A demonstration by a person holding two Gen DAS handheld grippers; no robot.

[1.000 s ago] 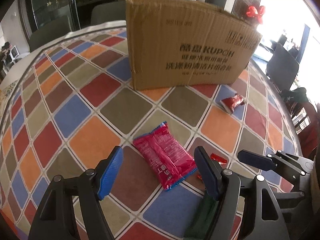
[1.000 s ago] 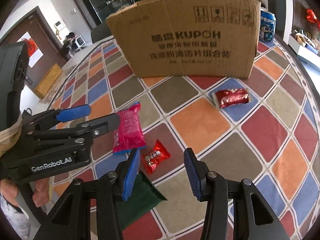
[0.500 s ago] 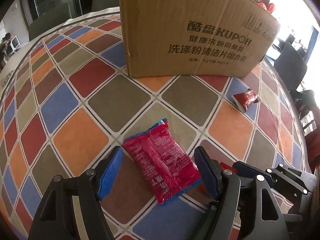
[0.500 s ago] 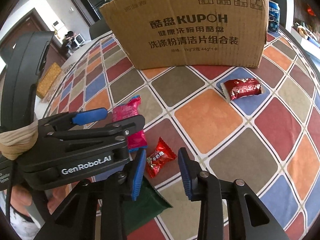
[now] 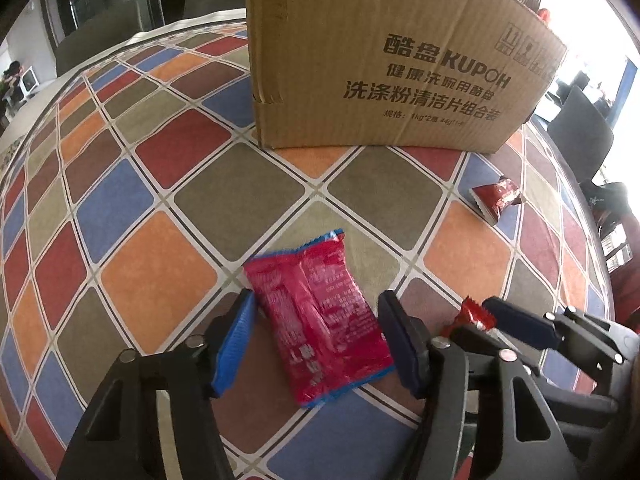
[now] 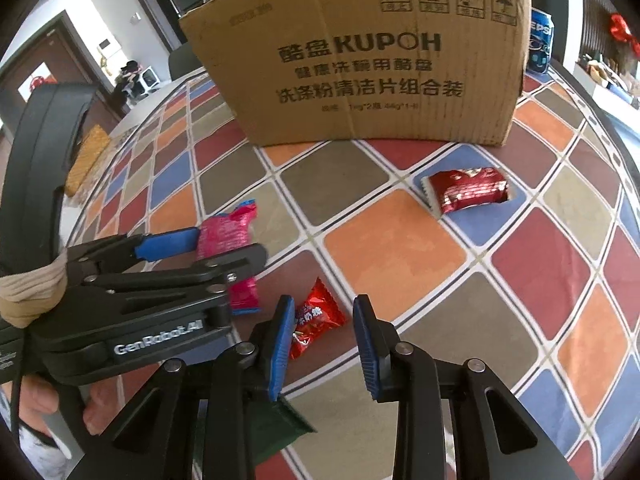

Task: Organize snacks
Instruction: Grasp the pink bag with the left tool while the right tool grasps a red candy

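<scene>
Now left gripper (image 5: 316,338) lower, jaws apart astride pink packet (image 5: 318,320), right gripper (image 6: 322,342) jaws apart, narrower, around red candy (image 6: 316,318)

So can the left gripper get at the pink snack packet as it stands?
Probably yes. The left gripper is open with its fingers either side of the pink snack packet, which lies flat on the tablecloth. Nothing sits between them.

four snacks (image 6: 468,191), one box (image 6: 360,60)
</scene>
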